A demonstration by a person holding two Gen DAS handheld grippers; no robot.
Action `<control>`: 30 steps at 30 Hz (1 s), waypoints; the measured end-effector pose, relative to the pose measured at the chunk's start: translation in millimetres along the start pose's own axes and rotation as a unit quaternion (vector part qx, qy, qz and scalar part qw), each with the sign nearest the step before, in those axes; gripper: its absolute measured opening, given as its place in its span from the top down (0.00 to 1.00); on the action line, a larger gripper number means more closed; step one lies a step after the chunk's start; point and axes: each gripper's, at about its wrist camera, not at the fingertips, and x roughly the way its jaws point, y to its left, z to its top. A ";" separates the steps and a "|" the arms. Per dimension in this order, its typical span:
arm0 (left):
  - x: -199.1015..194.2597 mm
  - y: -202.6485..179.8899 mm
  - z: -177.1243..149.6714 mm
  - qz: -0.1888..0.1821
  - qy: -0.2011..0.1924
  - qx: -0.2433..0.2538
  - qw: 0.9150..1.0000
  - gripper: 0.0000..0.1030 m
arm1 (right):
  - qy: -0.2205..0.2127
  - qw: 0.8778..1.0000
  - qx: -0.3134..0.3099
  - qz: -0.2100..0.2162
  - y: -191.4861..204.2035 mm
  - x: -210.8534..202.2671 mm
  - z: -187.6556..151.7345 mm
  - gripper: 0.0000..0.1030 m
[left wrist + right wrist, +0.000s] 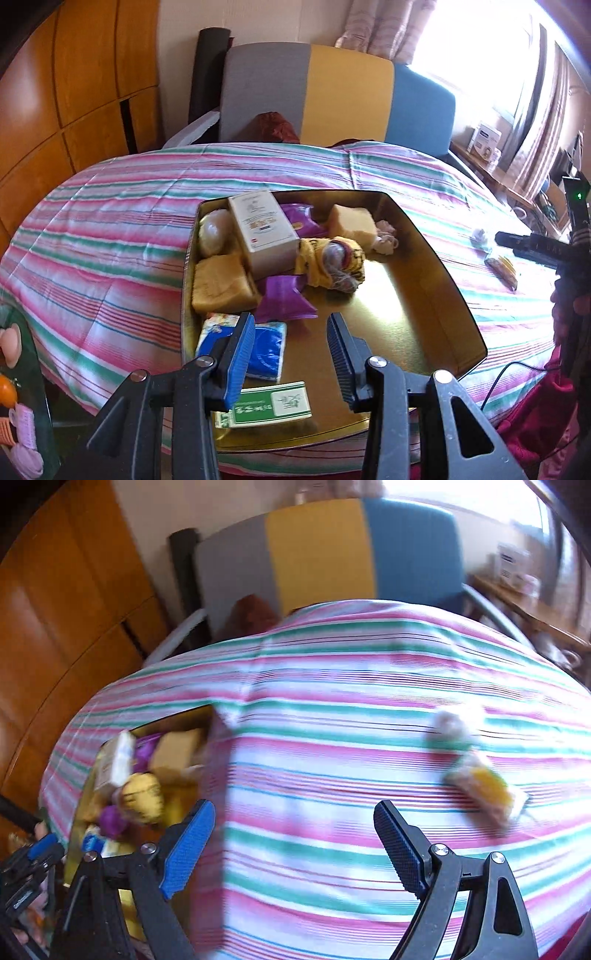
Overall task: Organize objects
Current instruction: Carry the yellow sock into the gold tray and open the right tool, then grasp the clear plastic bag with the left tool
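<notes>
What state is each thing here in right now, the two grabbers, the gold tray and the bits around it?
Left gripper: jaws apart, holding nothing, above the tray.
Right gripper: wide open, empty, over the striped cloth.
Gold tray: open, partly filled, right side bare.
White box: lying in the tray.
Green packet: flat in the tray.
Two small packets: outside the tray, on the cloth.

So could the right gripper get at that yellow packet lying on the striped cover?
Probably yes: the right gripper is open and empty, and only bare striped cover lies between it and the yellow packet.
</notes>
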 end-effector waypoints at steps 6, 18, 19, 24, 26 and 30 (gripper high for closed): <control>4.5 -28.7 7.5 -0.004 0.004 0.032 0.999 0.60 | -0.025 0.998 0.043 -0.048 -71.7 -13.4 14.4 0.14; 24.0 -100.9 27.8 -0.027 0.014 0.100 0.995 0.58 | -0.090 0.965 0.220 -0.108 -191.3 -23.9 13.4 0.15; 25.0 -107.3 28.4 -0.029 0.015 0.104 0.994 0.58 | -0.094 0.963 0.231 -0.102 -195.3 -26.5 12.4 0.14; 33.3 -139.7 36.1 -0.044 0.017 0.133 0.990 0.58 | -0.091 0.957 0.257 -0.098 -201.4 -26.8 10.4 0.14; 37.9 -149.8 39.0 -0.049 0.019 0.140 0.989 0.58 | -0.089 0.956 0.261 -0.098 -200.6 -26.5 8.4 0.14; 47.0 -171.1 43.6 -0.066 0.028 0.154 0.985 0.58 | -0.088 0.955 0.268 -0.095 -201.6 -30.1 4.6 0.13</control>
